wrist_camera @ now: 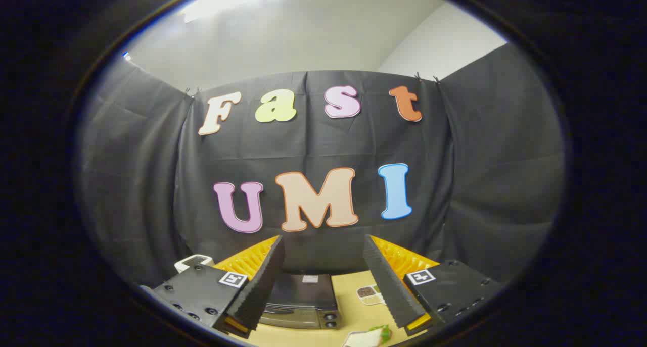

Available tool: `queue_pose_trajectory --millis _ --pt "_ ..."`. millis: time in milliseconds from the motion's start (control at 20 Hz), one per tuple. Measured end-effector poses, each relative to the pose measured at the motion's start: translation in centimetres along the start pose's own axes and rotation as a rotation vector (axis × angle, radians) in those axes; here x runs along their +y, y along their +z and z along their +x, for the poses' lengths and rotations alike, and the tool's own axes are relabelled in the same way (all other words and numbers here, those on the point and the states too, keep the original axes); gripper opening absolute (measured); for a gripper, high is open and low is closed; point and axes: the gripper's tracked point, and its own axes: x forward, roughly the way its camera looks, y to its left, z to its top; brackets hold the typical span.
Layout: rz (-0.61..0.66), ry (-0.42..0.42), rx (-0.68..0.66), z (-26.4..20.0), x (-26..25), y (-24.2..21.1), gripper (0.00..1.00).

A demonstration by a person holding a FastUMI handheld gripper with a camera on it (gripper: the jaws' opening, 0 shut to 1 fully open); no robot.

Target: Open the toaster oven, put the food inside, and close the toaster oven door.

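Gripper (323, 281) is hanging high over the desk (349, 291) with its fingers (260, 286) spread wide apart, gripping nothing. Toaster oven (301, 301) is sitting low in the frame, centre-left between the fingers, seen from above – door looking closed, two knobs showing at its right end. Food (371, 337) – a pale piece with green on a plate – is lying at the bottom of the frame, just right of the oven, near the right finger's tip. A small tray (369, 294) with dark and light portions is resting on the desk beyond it, just inside the right finger. A white device (192, 261) is sitting at lower left. Black cloth wall is filling the background.
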Motion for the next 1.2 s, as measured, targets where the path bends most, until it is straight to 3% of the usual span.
queue_pose_trajectory --millis 300,750,1200 --pt "0.037 -0.047 0.016 0.4 -0.6 -0.9 0.98" --pt "-0.092 -0.131 0.048 1.8 0.1 -3.4 0.98" --pt "-0.033 -0.070 0.088 3.6 5.4 -11.3 0.98"
